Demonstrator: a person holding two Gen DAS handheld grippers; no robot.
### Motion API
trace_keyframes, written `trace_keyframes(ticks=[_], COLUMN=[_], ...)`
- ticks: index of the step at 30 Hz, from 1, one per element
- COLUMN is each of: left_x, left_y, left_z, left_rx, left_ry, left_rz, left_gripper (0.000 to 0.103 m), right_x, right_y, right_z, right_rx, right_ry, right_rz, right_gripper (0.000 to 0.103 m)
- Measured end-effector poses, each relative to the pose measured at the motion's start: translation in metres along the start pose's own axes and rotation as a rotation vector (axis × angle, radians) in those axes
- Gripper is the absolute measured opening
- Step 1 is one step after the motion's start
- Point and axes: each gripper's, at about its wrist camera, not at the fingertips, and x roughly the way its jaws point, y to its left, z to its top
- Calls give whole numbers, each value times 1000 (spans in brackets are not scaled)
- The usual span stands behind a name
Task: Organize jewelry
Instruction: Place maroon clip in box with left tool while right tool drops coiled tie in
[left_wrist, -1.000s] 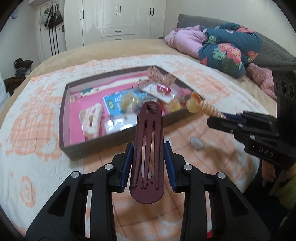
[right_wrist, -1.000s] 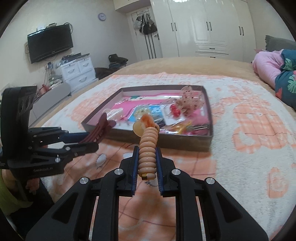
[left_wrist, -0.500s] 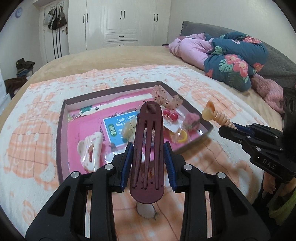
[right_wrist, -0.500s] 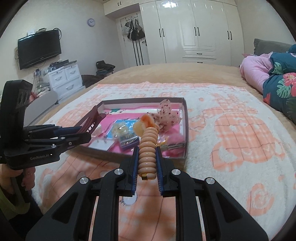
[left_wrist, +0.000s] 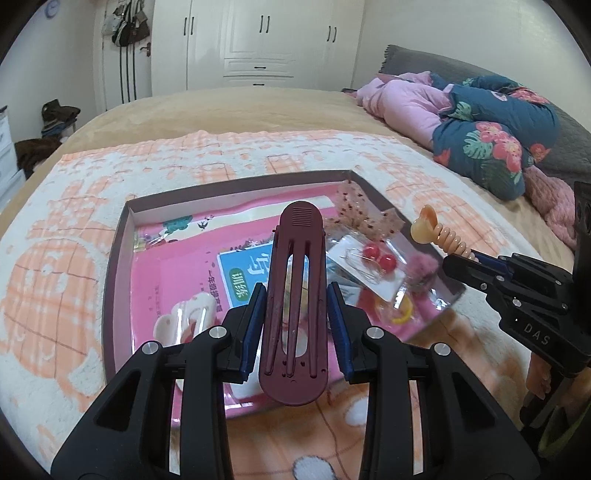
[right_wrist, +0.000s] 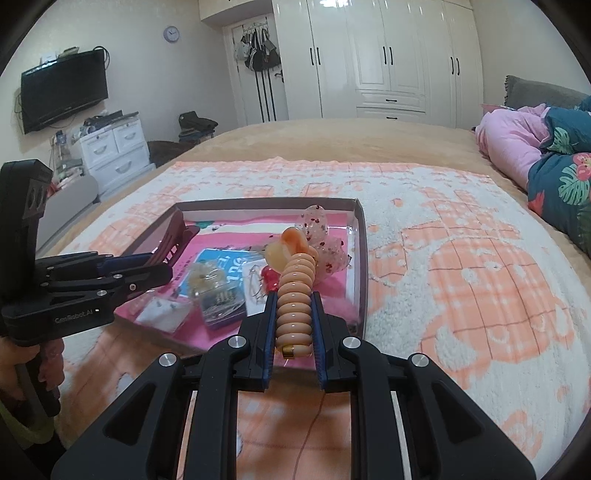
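The left gripper (left_wrist: 295, 299) jaws clamp a stiff, light maroon plastic hair clip (left_wrist: 295, 295) by its long edges, above the shallow brown box (left_wrist: 122, 236). The right gripper (right_wrist: 295, 325) jaws squeeze a springy peach coil hair tie (right_wrist: 295, 291); it looks slippery.

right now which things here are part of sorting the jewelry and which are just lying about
Part of the job:
- maroon clip, held in the left hand-held gripper
- peach spiral clip, held in the right hand-held gripper
- tray
- red earrings
- white claw clip

Lying about:
- pink quilt
- floral quilt
- TV
- clock
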Motion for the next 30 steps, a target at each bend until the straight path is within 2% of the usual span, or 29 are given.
trace_keyframes(ticks=[10,15,19,21,26,30], left_x=[17,19,14,11,-3,-17], left_y=[9,12,14,14,12,8], left_z=[-1,-5,-7,-7,-11,-15], left_rx=[-20,-32,-37,-40,-46,-43], left_ry=[14,16,1,-8,-33,-64], left_rz=[54,60,68,71,68,77], left_gripper=[26,26,27,32,36,47], right_x=[42,43,36,31,15,-2], right_y=[-10,-14,-11,-8,0,6], right_z=[2,0,-1,-3,-6,-9], right_rx=[34,54,51,44,33,21], right_ry=[51,53,27,15,-29,-72], right_rz=[-15,-5,-5,-10,-14,-8], right_gripper=[17,19,34,35,48,56])
